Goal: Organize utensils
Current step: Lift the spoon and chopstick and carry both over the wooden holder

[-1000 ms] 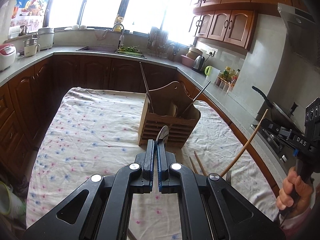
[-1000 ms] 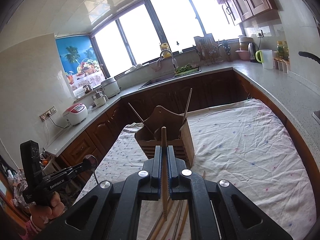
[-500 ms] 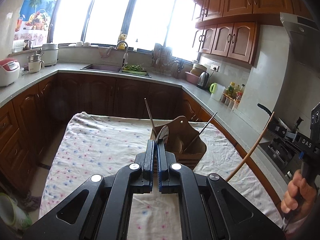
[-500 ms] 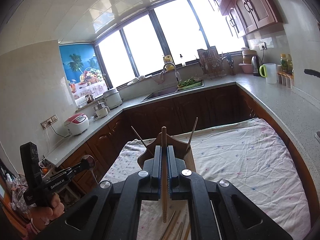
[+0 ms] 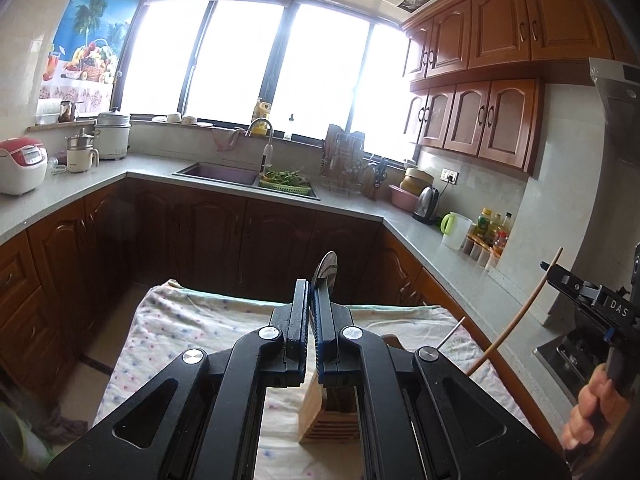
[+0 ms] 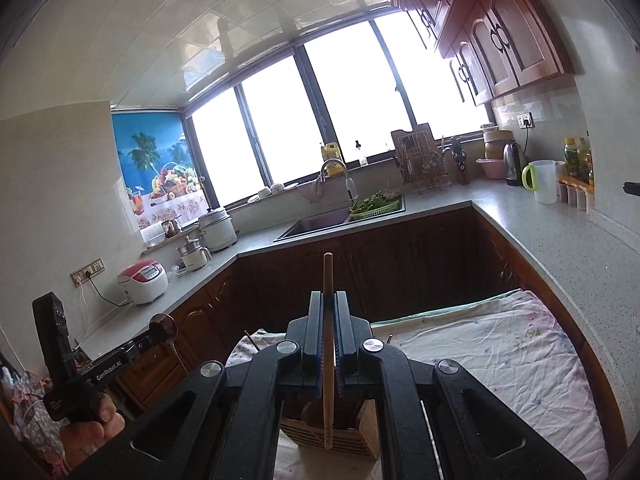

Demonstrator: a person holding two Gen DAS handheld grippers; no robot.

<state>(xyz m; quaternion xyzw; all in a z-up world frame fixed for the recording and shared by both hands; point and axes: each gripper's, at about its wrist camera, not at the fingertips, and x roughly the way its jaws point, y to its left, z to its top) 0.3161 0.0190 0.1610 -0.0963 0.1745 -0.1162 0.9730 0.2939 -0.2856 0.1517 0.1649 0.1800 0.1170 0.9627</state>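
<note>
My left gripper [image 5: 311, 292] is shut on a metal spoon [image 5: 326, 270], whose bowl sticks up past the fingertips. My right gripper [image 6: 329, 298] is shut on a wooden chopstick [image 6: 328, 320] held upright between the pads. Both hang above the wooden utensil holder [image 5: 328, 412] [image 6: 332, 436], which stands on the floral tablecloth [image 5: 192, 320] and is largely hidden behind the fingers. Thin sticks [image 5: 450, 332] [image 6: 250, 338] poke out of the holder. In the left wrist view the right gripper [image 5: 580, 292] and its chopstick [image 5: 520, 320] show at the right. In the right wrist view the left gripper [image 6: 152, 336] shows at the left.
A grey counter [image 5: 448, 256] wraps around the table on three sides, with a sink [image 5: 224, 172], rice cooker [image 5: 20, 164], kettle [image 5: 426, 200] and green-handled jug [image 5: 456, 230]. A stove [image 5: 560, 352] lies at the right. A hand [image 6: 92, 432] grips the left tool.
Both grippers have risen with the spoon and the chopstick still clamped. The holder has dropped from the middle of each view to beneath the fingers, and more window and ceiling show.
</note>
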